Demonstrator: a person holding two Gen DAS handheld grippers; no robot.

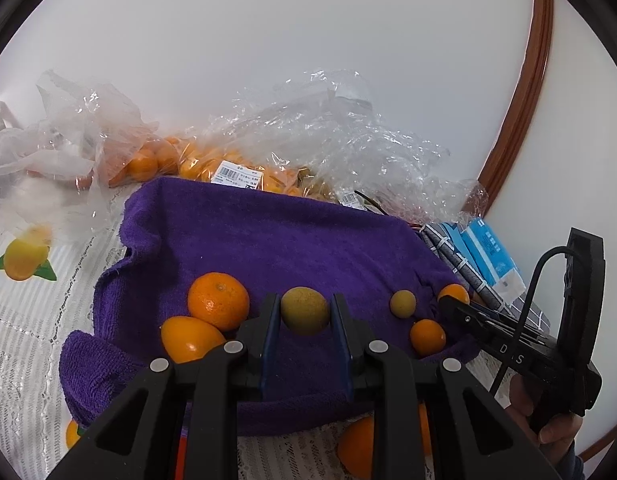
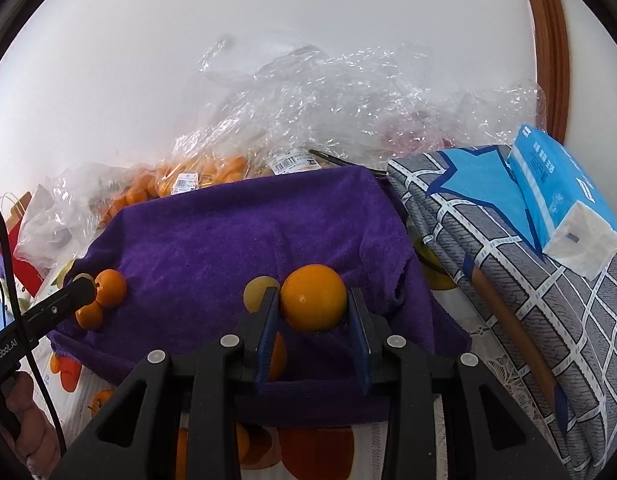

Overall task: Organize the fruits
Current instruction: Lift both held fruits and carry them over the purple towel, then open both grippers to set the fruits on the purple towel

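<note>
Round greenish fruit [image 1: 305, 316] between left tongs [image 1: 305, 322], fuzzy purple towel [image 1: 268, 240] beneath.

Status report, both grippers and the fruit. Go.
Left gripper closed around greenish-yellow fruit. Right gripper around orange fruit, contact on right pad unclear. Both over purple towel. Loose fruit close beside each; nothing blocking.
</note>
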